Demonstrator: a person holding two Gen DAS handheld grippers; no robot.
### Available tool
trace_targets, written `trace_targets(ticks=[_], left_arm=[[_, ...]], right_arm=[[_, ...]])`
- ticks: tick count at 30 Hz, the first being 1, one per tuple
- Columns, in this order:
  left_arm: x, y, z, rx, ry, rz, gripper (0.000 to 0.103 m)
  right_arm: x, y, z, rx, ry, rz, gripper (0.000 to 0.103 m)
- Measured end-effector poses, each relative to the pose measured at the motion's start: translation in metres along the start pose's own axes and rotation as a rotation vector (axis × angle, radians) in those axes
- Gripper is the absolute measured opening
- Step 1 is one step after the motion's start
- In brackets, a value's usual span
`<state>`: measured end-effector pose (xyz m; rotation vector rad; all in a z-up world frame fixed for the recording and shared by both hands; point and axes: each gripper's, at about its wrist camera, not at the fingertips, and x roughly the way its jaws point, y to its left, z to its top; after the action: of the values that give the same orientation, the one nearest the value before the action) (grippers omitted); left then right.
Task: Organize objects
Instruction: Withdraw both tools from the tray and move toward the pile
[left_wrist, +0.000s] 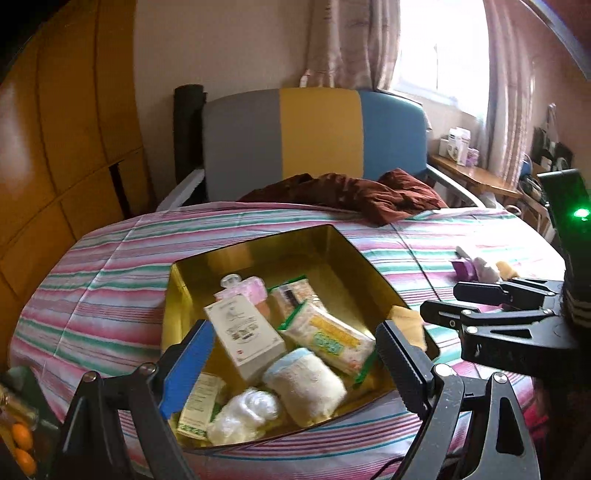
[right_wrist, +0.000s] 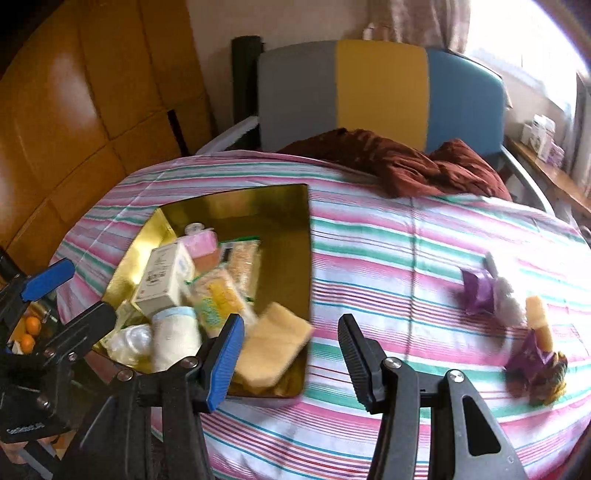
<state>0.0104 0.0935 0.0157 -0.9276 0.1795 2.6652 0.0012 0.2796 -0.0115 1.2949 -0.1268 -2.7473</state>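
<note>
While both grippers hover over the striped bedsheet (right_wrist: 369, 236), neither one holds anything. The left gripper (left_wrist: 295, 354) has its jaws spread wide above the near end of the gold box (left_wrist: 258, 251), framing the goods inside. The right gripper (right_wrist: 291, 347) is likewise spread apart, its blue finger over the box's near right corner and its black finger over bare sheet.

Between the left gripper's fingers lie a rolled cream towel (left_wrist: 306, 384), a white carton (left_wrist: 243, 332) and a yellow-printed packet (left_wrist: 328, 339); a crumpled white plastic wad (left_wrist: 243, 413) sits at the near edge, and a pink bottle (left_wrist: 245, 288) lies farther in. A yellow sponge (right_wrist: 273, 343) rests in the box's near right corner, just beside the right gripper's blue finger.

Well to the right on the sheet lie loose purple wrappers (right_wrist: 478, 291), a white piece (right_wrist: 508, 299) and a yellow block (right_wrist: 539, 325). At the far end, a brown cloth (right_wrist: 399, 162) is bunched against a grey, yellow and blue headboard (right_wrist: 380, 92).
</note>
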Motion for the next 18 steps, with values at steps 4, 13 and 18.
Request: trace_targets(ticks=[4, 13, 18], left_arm=[[0.004, -0.015, 0.003, 0.035, 0.002, -0.037, 0.090], [0.012, -0.046, 0.015, 0.095, 0.003, -0.100, 0.090], [0.017, -0.063, 0.019, 0.124, 0.009, -0.133, 0.090]], right_arm=[[0.000, -0.028, -0.006, 0.064, 0.022, -0.033, 0.053], [-0.011, -0.106, -0.020, 0.235, 0.055, -0.119, 0.053], [-0.025, -0.145, -0.027, 0.309, 0.051, -0.183, 0.053]])
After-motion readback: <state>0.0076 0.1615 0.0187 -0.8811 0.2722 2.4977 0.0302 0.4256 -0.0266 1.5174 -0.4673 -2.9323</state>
